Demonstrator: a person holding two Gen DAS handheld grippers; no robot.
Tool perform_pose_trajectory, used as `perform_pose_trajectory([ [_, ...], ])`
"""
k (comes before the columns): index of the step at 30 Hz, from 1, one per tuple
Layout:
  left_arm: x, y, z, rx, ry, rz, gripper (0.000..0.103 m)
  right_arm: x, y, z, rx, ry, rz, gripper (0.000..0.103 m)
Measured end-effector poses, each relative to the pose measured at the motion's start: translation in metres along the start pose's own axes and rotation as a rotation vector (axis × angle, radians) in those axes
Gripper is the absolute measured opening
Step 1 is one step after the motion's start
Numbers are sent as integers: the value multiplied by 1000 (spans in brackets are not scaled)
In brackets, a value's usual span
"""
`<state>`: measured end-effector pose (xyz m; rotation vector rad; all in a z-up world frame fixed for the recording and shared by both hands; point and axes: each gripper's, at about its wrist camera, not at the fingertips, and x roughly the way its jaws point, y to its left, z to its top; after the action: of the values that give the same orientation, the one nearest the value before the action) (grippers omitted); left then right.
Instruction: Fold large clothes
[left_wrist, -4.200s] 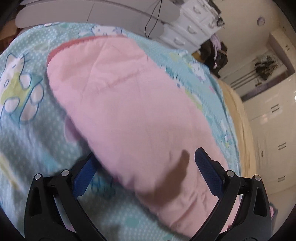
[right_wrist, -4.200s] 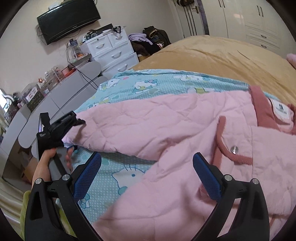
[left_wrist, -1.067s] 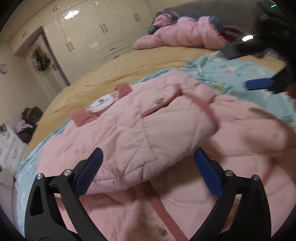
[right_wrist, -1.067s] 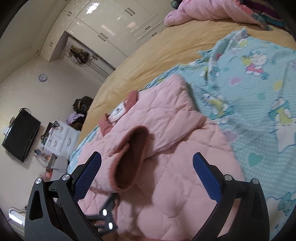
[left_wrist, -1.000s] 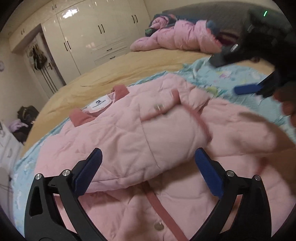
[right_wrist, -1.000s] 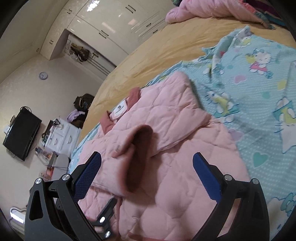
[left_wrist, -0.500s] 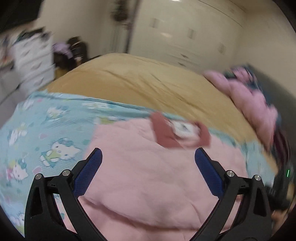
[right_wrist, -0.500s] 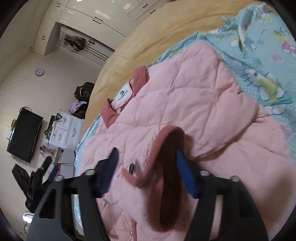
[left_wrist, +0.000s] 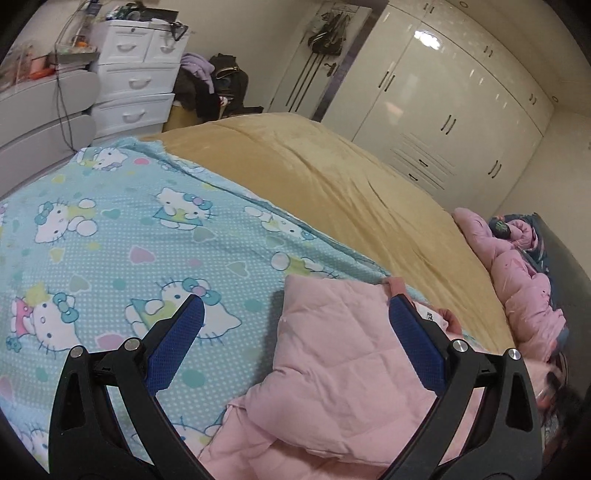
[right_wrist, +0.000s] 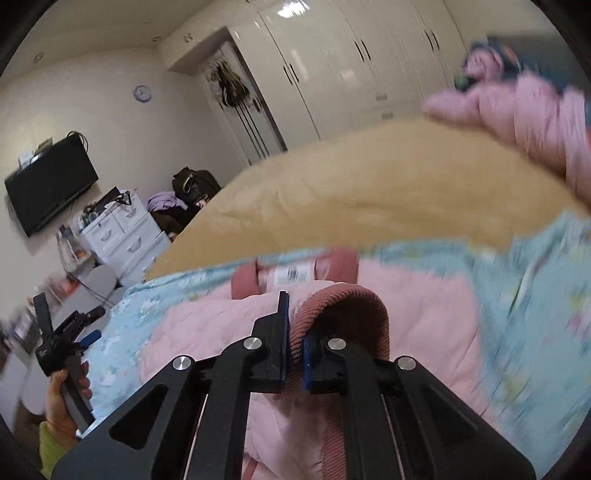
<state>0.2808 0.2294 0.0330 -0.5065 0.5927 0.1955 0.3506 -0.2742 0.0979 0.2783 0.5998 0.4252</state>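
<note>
While looking along the left tool (left_wrist: 295, 308), finds it released, pads wide apart and pressing on nothing. Shows the jacket (left_wrist: 332, 369) lying on the sheet (left_wrist: 129, 229) of the bed (left_wrist: 332, 177), one quilted panel doubled over just below the pads. Picks out a second jacket (left_wrist: 524, 280) heaped at the far end, well apart. Takes in drawers (left_wrist: 133, 85) and wardrobe (left_wrist: 443, 110) against the walls, all shut, contents hidden; sees only clutter on the drawers' top, too small to name.

Turning to the right wrist, catches the right tool (right_wrist: 294, 332) clenched on the cuff (right_wrist: 343, 306), ribbed edge pinched between the pads and arching above them. Places the label (right_wrist: 291, 275) and collar just beyond, with the rest of the garment spread on the sheet. Blurs heavily toward the right edge. Catches, far left, a hand (right_wrist: 61, 398) holding the other tool clear of the cloth.

Risks, by this reading, losing the cuff: grips only a narrow bite of ribbing, likely to slip if pulled hard against the padded weight. Risks also dragging the doubled panel askew, with nothing pinning it down. Could bunch the sleeve instead of laying it flat if carried across too low.
</note>
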Motion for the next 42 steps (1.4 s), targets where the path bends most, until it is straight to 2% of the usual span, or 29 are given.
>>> perform_pose_trajectory([
  [4, 17, -23, -13, 68, 51, -52, 94, 17, -16, 4, 7, 29, -71, 5],
  [8, 28, -47, -33, 154, 91, -68, 94, 35, -36, -10, 61, 73, -109, 5],
  [13, 40, -66, -50, 232, 127, -89, 94, 48, -43, -27, 68, 100, -145, 5],
  [17, 50, -74, -60, 275, 156, -87, 93, 57, -47, -33, 78, 111, -158, 5],
  [22, 58, -79, -68, 308, 184, -90, 87, 63, -48, -36, 84, 119, -170, 6],
  [26, 68, -77, -73, 286, 229, -106, 86, 64, -50, -35, 108, 123, -166, 9],
  [28, 75, -76, -78, 302, 248, -84, 86, 64, -48, -35, 110, 130, -163, 22],
  [30, 80, -77, -82, 310, 265, -74, 87, 60, -47, -35, 107, 136, -162, 31],
  [33, 87, -76, -88, 319, 289, -58, 86, 45, -47, -36, 104, 100, -217, 52],
  [34, 89, -75, -90, 324, 296, -53, 87, 38, -46, -36, 96, 77, -260, 55],
  [36, 94, -74, -93, 333, 312, -41, 87, 29, -42, -35, 73, 48, -276, 58],
  [42, 106, -70, -104, 353, 348, -18, 87, 27, -6, -38, -26, 46, -194, 69],
])
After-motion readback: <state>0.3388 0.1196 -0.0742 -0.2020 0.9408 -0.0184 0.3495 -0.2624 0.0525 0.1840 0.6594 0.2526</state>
